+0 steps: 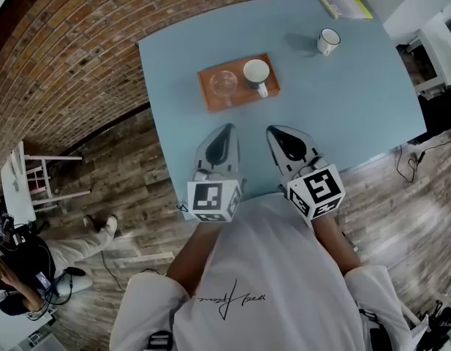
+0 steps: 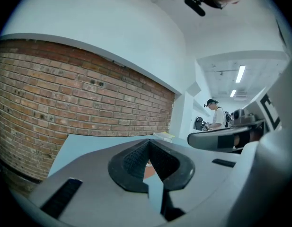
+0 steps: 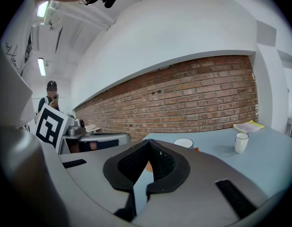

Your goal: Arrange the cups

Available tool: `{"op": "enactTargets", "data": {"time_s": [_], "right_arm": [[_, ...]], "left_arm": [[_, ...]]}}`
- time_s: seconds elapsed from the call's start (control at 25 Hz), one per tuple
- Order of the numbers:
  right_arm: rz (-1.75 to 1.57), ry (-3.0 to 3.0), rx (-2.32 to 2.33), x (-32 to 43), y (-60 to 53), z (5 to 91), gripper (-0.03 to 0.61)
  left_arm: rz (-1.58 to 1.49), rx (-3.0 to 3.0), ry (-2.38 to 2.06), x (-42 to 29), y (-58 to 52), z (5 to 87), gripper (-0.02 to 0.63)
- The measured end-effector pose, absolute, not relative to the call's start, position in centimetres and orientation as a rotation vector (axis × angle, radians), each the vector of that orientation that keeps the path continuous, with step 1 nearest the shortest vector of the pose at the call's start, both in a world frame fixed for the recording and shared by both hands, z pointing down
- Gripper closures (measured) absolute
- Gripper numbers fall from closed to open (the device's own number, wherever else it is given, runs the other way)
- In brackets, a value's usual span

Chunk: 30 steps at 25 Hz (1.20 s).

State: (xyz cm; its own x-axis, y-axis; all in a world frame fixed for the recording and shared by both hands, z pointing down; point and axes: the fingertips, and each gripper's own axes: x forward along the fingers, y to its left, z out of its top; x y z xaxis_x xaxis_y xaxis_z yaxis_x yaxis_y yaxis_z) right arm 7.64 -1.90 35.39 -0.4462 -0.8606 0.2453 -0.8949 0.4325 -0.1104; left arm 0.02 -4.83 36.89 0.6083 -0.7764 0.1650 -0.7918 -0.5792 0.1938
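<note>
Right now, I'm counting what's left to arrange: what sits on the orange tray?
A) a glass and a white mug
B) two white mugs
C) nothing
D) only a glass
A: in the head view the tray holds a glass and a white mug side by side, while the other mug stands apart on the table.

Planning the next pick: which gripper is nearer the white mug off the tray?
Right. Right gripper: near table edge, left of the mug. Left gripper: farther left, in front of the tray.
</note>
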Motion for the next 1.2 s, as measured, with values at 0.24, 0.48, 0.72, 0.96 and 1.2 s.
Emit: {"op": "enactTargets", "data": {"time_s": [0.24,0.48,0.72,0.96,1.2], "right_arm": [[0.332,-2.524,1.571,7.42,-1.94,35.29,0.558],[0.322,-2.525,1.571,6.98,-1.89,35.29,0.558],[0.319,-2.524,1.572,6.93,-1.68,35.16,0.558],[0.324,-2.526,1.566,6.94,-1.71,35.13,0.558],[0.332,-2.529,1.557,6.94,-1.68,35.29,0.558]], "left_arm": [[0.113,2.598,-1.254,-0.04,-4.70,37.22,0.604],[0.112,2.602,-1.254,-0.47,-4.72,37.53,0.604],[0.108,2.611,-1.248,-0.33,-4.48,37.41,0.604],[0.100,2.609,-1.246,-0.29,-4.45,37.23,0.604],[0.106,2.611,-1.239,-0.07,-4.41,37.26,0.604]]}}
